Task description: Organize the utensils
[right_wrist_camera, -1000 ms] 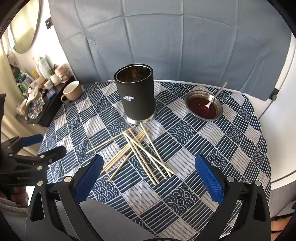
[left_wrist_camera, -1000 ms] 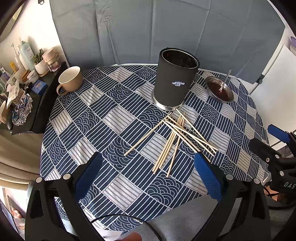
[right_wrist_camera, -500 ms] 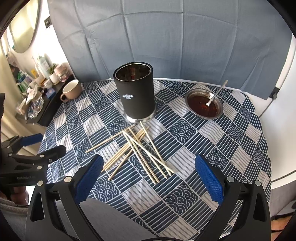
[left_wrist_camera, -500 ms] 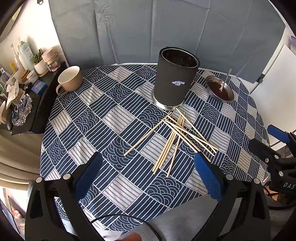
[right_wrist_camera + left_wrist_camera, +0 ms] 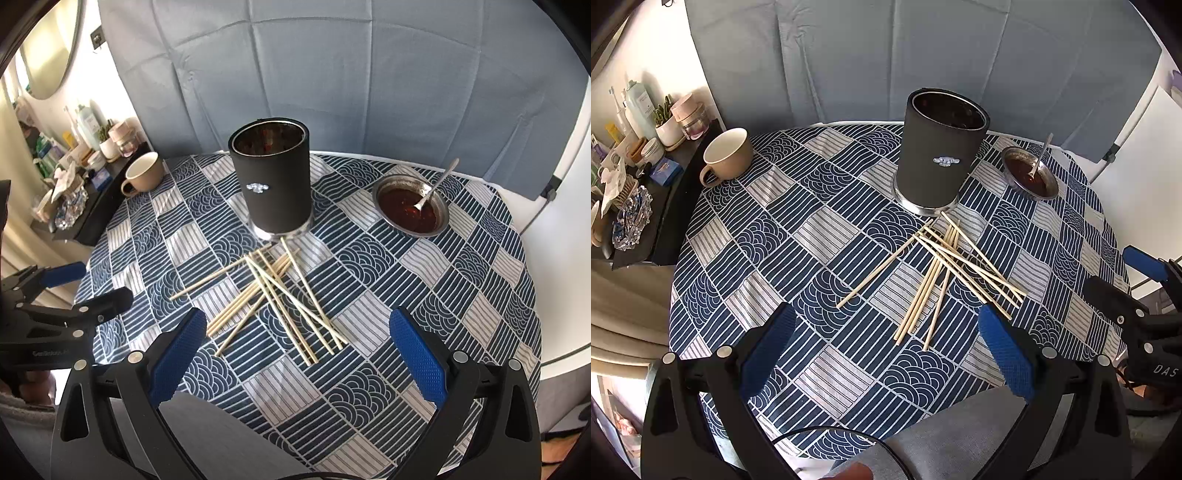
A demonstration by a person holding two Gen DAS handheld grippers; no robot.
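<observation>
Left gripper (image 5: 886, 354): jaws spread wide, empty, held above the near edge of the surface (image 5: 746, 236).
Right gripper (image 5: 295, 350): likewise wide apart, empty, near edge.
Chopsticks (image 5: 945, 273): loose crossed pile of pale wooden sticks, lying flat on the patterned cloth just in front of the black cylindrical holder (image 5: 942, 155); one stick angled off to the left.
Handling, judged: light, stiff, thin, prone to rolling and slipping; best pinched mid-length or lifted at a free end, singly.
Holder: upright, open-topped.
Also present: beige mug (image 5: 726, 155); sauce dish with spoon (image 5: 410, 205).
</observation>
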